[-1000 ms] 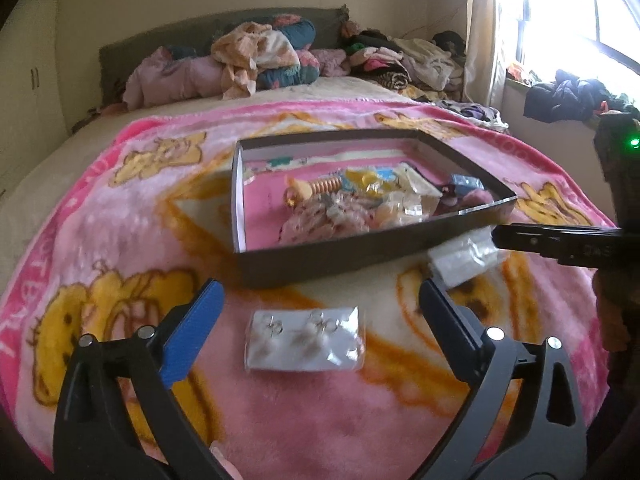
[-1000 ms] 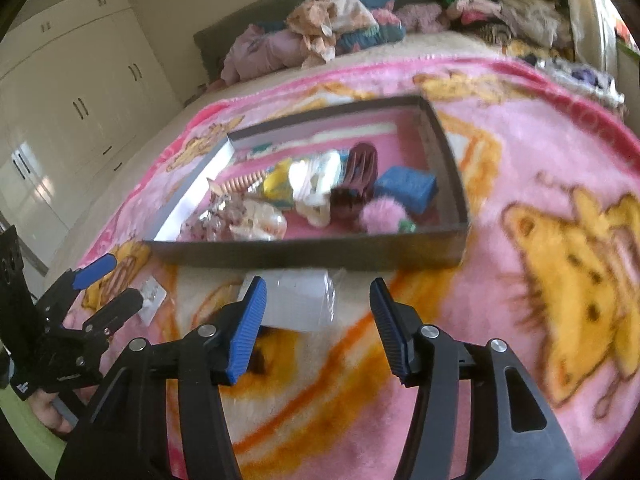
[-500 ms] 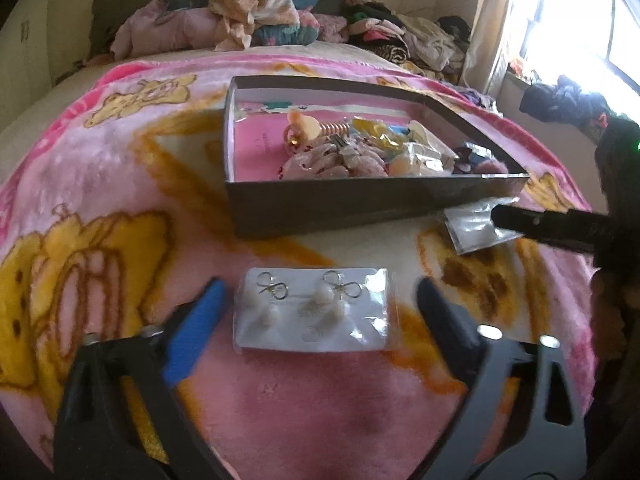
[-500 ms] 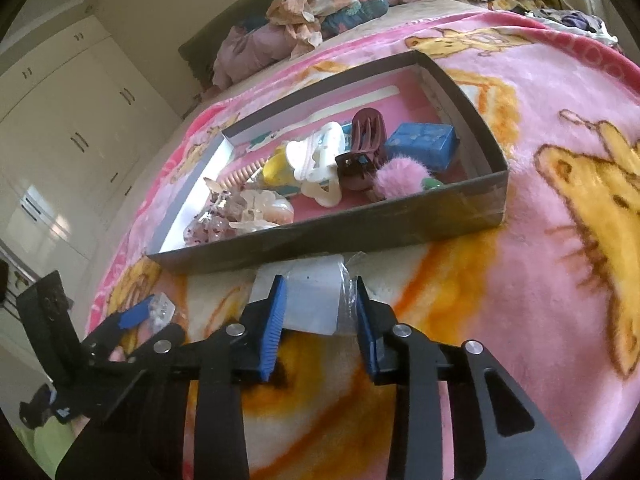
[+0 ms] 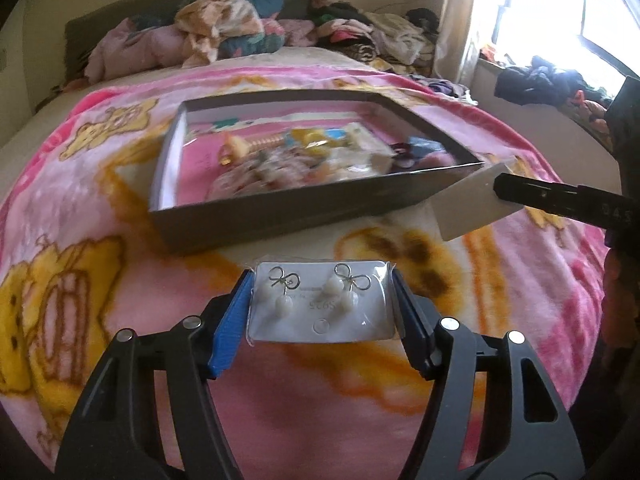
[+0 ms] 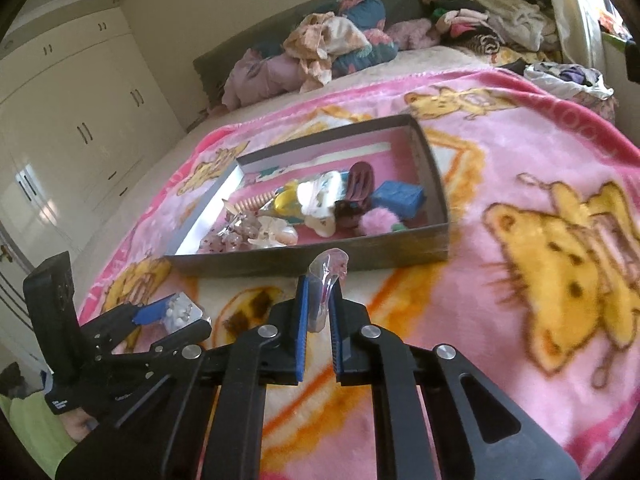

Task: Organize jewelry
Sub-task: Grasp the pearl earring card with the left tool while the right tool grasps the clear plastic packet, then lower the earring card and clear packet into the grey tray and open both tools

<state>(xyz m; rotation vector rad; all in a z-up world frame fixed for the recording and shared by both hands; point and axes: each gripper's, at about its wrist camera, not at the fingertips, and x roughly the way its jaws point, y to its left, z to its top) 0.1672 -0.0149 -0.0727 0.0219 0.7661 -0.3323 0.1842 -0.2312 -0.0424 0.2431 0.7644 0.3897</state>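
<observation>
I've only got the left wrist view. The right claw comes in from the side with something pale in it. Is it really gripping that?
Observer: Yes. The right wrist view shows the right claw shut on a clear plastic packet, whose top sticks up above the pads.
Operator: What's in the tray's end nearest that claw? It's blurred for me.
Observer: A small blue box, a pink pompom and a brown hair clip lie inside the tray.
Operator: Anything off to my left in the room?
Observer: White wardrobe doors line that wall.
</observation>
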